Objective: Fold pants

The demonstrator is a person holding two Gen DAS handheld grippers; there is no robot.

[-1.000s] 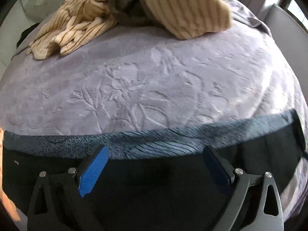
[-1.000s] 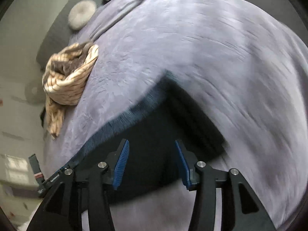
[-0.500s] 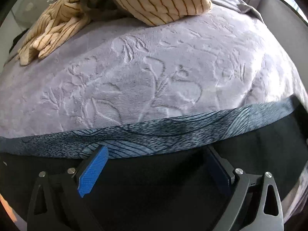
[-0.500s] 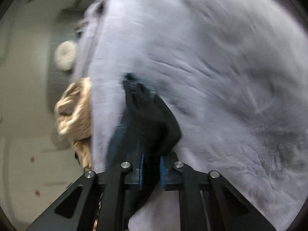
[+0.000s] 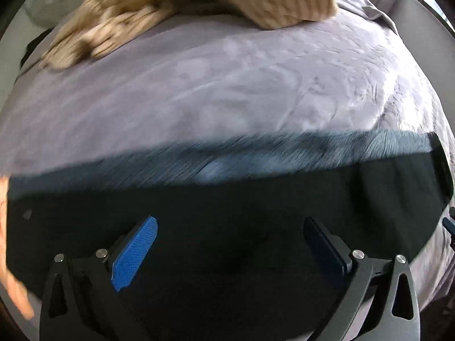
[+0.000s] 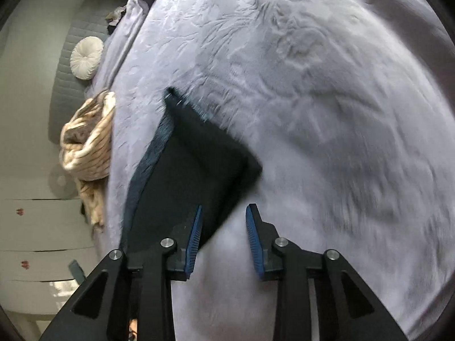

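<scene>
Through the left wrist view I see my left hand-held gripper pointing steeply down over the black pants, which lie spread on the bed cover. Its 2 jaws are opening to their widest and grasp nothing; the dark cloth lies under and between the blue pads, but the pads do not press on it. Just ahead of the fingers runs the blue-grey patterned waistband, a band across the view, blurred here, so I can only say it looks like a woven strip. Beyond it the mauve embossed bed cover stretches away, and at its far end lies a heap of striped beige clothes.

Through the right wrist view my right hand-held gripper hangs over the same bed cover. Its jaws are opening, released, with a clear gap between the 2 blue pads. An edge of the pants reaches to the left pad and partly into the gap, yet neither pad clamps it; bare cover fills the remaining gap. The pants taper ahead and to the left of this gripper, with the waistband along their left edge. Further left sit the striped clothes and a round white cushion.
</scene>
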